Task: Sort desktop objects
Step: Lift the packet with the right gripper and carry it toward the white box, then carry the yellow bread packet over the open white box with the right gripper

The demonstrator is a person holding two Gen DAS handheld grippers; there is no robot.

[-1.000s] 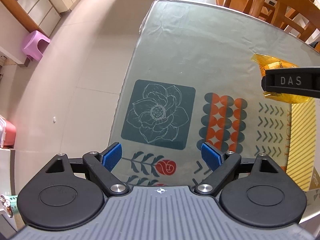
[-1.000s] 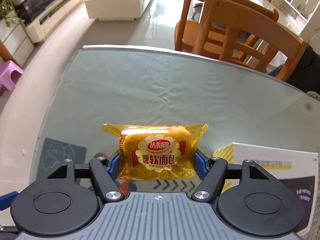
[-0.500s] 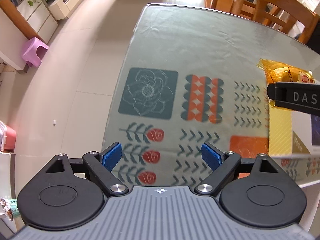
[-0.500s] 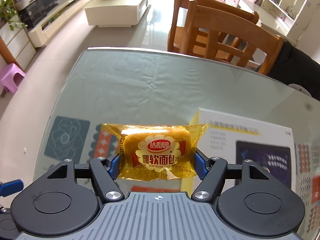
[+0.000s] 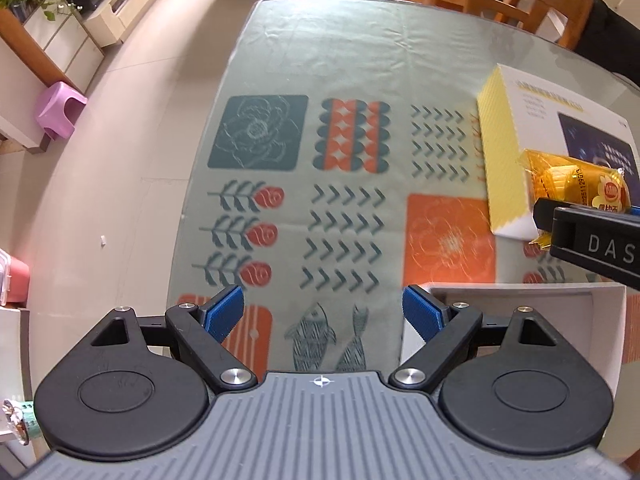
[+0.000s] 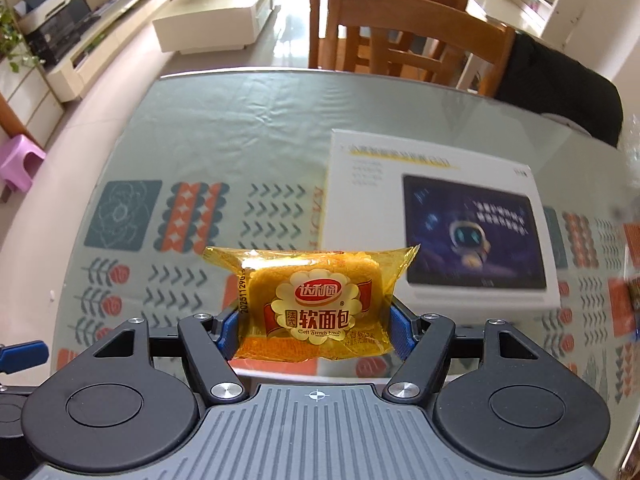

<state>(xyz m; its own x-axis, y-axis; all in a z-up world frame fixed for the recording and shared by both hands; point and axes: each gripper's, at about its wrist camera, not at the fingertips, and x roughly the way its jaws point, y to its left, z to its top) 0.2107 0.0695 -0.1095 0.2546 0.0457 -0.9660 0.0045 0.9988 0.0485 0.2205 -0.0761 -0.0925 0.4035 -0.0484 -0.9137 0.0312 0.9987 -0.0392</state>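
Left gripper [image 5: 323, 312] agape above patterned tablecloth [image 5: 344, 216], white tray [image 5: 608, 320] beside.

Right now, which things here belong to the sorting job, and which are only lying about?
Belonging to the job:
- bread packet, clamped in the right gripper
- white tray, bottom right of the left wrist view
- left gripper, open, holding nothing

Only lying about:
- tablet box on the table
- wooden chairs
- purple stool
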